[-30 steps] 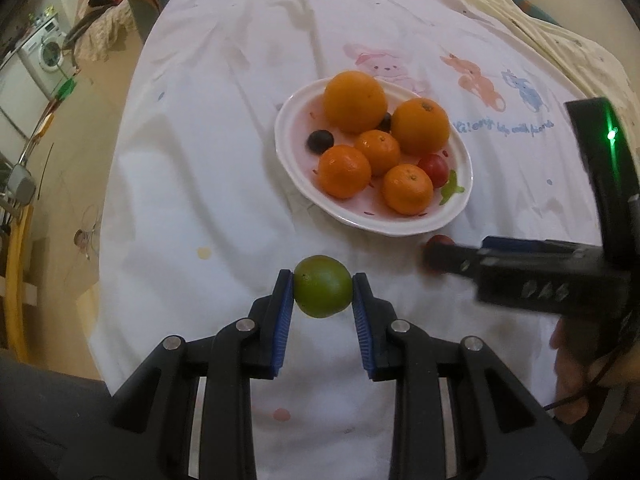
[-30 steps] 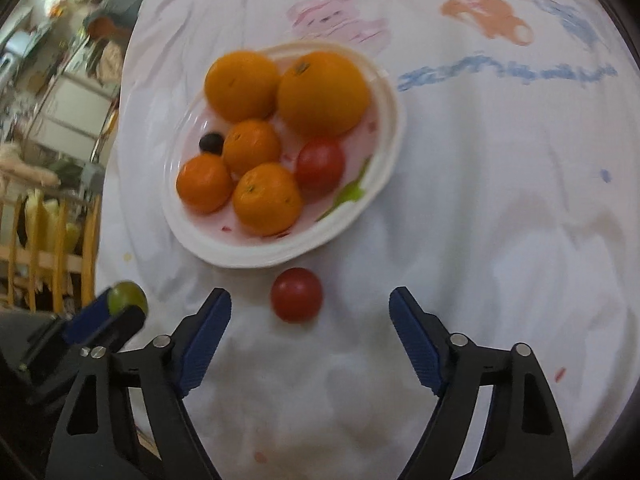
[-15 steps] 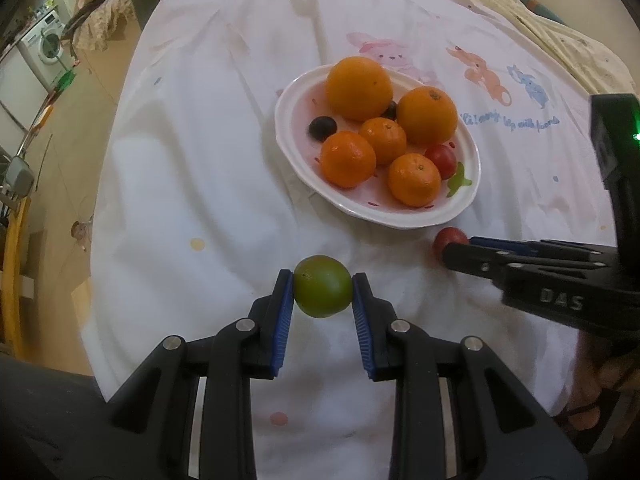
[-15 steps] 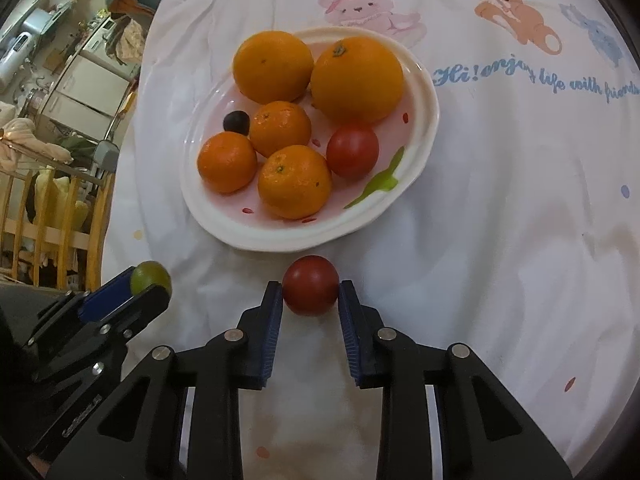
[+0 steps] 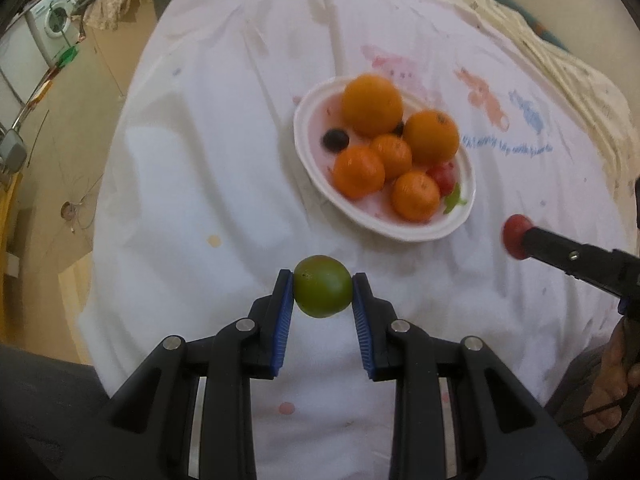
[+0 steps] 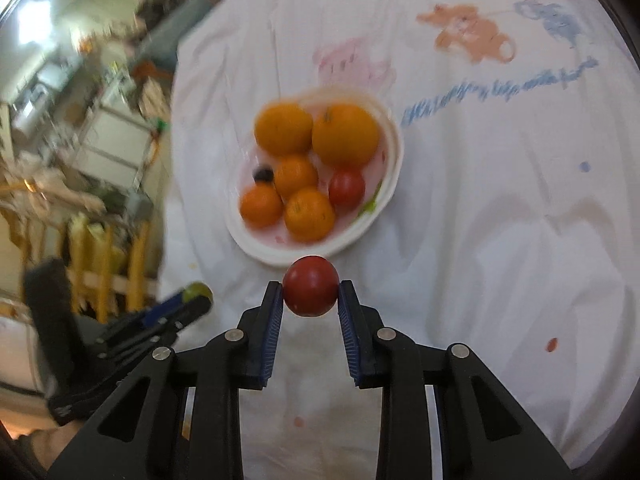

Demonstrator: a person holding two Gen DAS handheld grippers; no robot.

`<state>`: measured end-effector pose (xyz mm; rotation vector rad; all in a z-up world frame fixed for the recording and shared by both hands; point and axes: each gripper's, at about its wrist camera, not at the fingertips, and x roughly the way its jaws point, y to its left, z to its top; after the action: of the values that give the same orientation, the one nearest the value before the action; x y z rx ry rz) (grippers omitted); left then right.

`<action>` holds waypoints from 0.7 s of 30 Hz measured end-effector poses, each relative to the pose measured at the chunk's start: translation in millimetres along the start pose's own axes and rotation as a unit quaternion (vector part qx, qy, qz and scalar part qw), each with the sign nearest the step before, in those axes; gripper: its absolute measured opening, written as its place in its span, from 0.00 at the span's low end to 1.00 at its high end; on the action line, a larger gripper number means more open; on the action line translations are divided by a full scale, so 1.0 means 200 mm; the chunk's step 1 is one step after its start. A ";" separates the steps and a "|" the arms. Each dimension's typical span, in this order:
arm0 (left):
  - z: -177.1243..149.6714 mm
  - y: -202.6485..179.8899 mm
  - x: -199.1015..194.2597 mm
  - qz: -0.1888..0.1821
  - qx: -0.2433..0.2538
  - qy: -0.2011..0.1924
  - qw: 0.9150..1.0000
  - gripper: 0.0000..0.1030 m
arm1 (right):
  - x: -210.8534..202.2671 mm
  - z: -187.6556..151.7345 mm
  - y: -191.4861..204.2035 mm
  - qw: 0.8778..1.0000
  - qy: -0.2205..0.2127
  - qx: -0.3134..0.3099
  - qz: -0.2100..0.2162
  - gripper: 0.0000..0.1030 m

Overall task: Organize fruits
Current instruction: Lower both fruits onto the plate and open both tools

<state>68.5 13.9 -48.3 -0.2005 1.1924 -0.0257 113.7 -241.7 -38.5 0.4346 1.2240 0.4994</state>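
My left gripper (image 5: 322, 292) is shut on a green fruit (image 5: 322, 286), held above the white cloth in front of the plate. A red tomato (image 6: 311, 286) sits pinched in my right gripper (image 6: 311, 294), lifted off the cloth just short of the plate's near rim. In the left wrist view the tomato (image 5: 516, 236) and the right gripper show at the right edge. The white plate (image 5: 308, 160) (image 6: 384, 200) holds several oranges (image 5: 372, 106), a red tomato (image 6: 346, 187) and a dark grape (image 5: 335, 140).
A white printed cloth (image 5: 208, 184) covers the round table; its edge drops away at the left. Beyond it lie the floor, a washing machine (image 5: 54, 24) and a wooden chair (image 6: 100, 256). A person's hand (image 5: 612, 384) holds the right gripper.
My right gripper shut on the red tomato lying on the cloth and raised it. The left gripper kept its hold on the green fruit and barely moved.
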 end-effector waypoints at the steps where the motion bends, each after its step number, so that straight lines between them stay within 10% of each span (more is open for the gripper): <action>1: 0.01 0.00 -0.02 -0.002 -0.002 -0.003 1.000 0.25 | -0.02 0.01 0.00 1.000 -0.007 0.005 0.012 0.29; 11: 0.31 -0.02 -0.14 -0.008 0.018 -0.039 0.999 0.25 | -0.13 0.24 0.03 0.999 -0.033 0.008 0.041 0.29; 21: 0.40 -0.13 0.11 -0.030 0.017 0.005 0.999 0.25 | 0.13 0.40 -0.06 1.000 0.011 0.011 0.007 0.29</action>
<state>152.5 -3.5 -35.7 -0.2065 1.1943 -0.0989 199.0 -240.4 -41.9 0.4569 1.2488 0.5044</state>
